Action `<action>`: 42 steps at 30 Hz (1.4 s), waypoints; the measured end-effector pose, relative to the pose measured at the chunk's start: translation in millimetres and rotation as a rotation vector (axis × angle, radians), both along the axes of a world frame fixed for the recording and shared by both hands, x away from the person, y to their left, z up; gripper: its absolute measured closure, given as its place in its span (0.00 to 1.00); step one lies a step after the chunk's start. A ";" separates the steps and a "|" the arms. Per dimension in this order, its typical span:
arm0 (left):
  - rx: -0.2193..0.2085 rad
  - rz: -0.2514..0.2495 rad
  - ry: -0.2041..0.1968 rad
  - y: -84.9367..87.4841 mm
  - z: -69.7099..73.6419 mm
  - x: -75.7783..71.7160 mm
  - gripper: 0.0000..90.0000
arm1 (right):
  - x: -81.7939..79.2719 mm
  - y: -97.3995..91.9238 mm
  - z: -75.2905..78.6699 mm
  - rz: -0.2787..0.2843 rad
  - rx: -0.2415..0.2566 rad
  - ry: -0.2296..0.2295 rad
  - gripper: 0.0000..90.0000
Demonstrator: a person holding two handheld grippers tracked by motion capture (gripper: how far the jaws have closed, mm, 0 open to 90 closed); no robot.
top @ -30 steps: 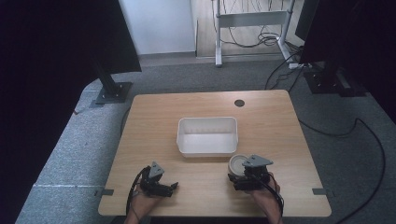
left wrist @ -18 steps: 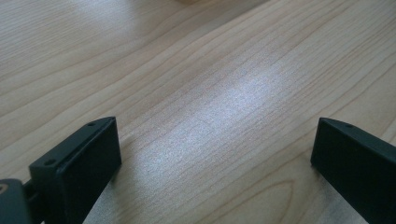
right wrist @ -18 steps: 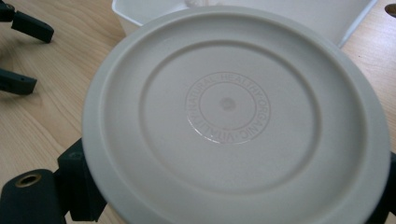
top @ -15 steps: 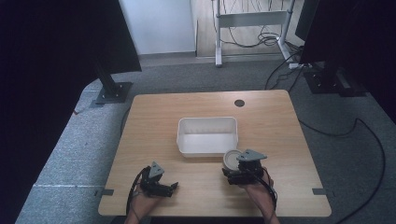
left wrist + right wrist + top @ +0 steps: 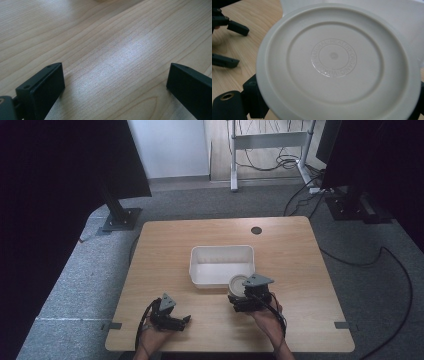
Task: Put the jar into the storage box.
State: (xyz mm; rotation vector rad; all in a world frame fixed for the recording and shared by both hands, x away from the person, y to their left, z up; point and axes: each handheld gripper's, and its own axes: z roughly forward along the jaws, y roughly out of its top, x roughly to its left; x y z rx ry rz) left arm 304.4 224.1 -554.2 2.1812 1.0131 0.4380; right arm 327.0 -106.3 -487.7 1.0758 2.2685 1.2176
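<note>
A round white dish [image 5: 337, 62] shows its embossed underside in the right gripper view, with a black jaw at each lower side of it. In the high view my right gripper [image 5: 239, 296] is shut on that dish [image 5: 238, 283], holding it tilted at the front right corner of the white rectangular bin [image 5: 220, 251]. Nothing lies in the part of the bin that shows. My left gripper [image 5: 183, 320] rests low at the table's front left, open. Its jaws stand wide apart over bare wood [image 5: 115, 62], nothing between them.
The wooden table [image 5: 300, 255] has a dark round hole [image 5: 256, 230] near its far edge. Black monitor stands, cables and a white frame stand on the grey floor beyond. The left gripper's fingers [image 5: 237, 27] show at the upper left of the right gripper view.
My right gripper has carried the dish left and away from the front edge, up to the bin's front right corner. The left gripper has stayed put.
</note>
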 end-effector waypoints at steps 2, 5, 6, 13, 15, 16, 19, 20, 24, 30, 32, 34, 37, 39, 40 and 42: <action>0.000 0.000 0.000 0.0 0.0 0.0 0.01 | 3.7 4.2 2.7 0.002 0.000 -0.003 0.11; 0.000 0.000 0.000 0.0 0.0 0.0 0.01 | 8.3 8.6 4.8 0.006 0.003 -0.001 0.11; 0.000 0.000 0.000 0.0 0.0 0.0 0.01 | 9.9 10.3 5.3 0.006 0.001 -0.002 0.11; 0.001 0.000 0.000 0.0 0.0 0.0 0.01 | 20.5 21.8 7.5 0.018 -0.011 -0.004 0.11; 0.000 0.000 0.000 0.0 0.0 0.0 0.01 | 23.1 24.1 7.6 0.016 -0.014 -0.006 0.11; 0.001 -0.001 0.000 0.1 0.0 0.0 0.01 | 24.1 24.9 7.6 0.016 -0.014 -0.007 0.11; 0.001 -0.001 0.000 0.1 0.1 0.0 0.01 | 27.8 27.5 7.7 0.024 -0.019 -0.011 0.11; 0.001 -0.001 0.000 0.1 0.0 0.0 0.01 | 29.2 28.4 7.7 0.024 -0.019 -0.012 0.11; 0.001 0.000 0.000 0.1 0.0 0.0 0.01 | 36.7 33.5 8.9 0.019 -0.021 -0.017 0.11; 0.001 0.000 0.000 0.1 0.0 -0.2 0.01 | 46.5 41.0 9.6 0.018 -0.027 -0.020 0.11; 0.001 -0.001 0.000 0.1 0.1 -0.2 0.01 | 48.1 42.1 9.5 0.019 -0.028 -0.025 0.11; 0.000 0.000 0.000 0.0 0.0 -0.2 0.01 | 52.2 45.3 9.1 0.021 -0.026 -0.025 0.11; 0.000 0.000 0.000 0.0 0.0 -0.2 0.01 | 55.0 47.2 8.5 0.016 -0.026 -0.026 0.11; 0.000 0.000 0.000 0.0 0.0 -0.3 0.01 | 58.0 48.8 7.7 0.011 -0.030 -0.024 0.11; 0.000 -0.001 0.000 0.0 0.0 -0.3 0.01 | 59.5 49.5 7.2 0.008 -0.029 -0.024 0.11; 0.000 -0.001 0.000 0.1 0.0 -0.4 0.01 | 61.8 50.1 6.5 0.003 -0.031 -0.029 0.11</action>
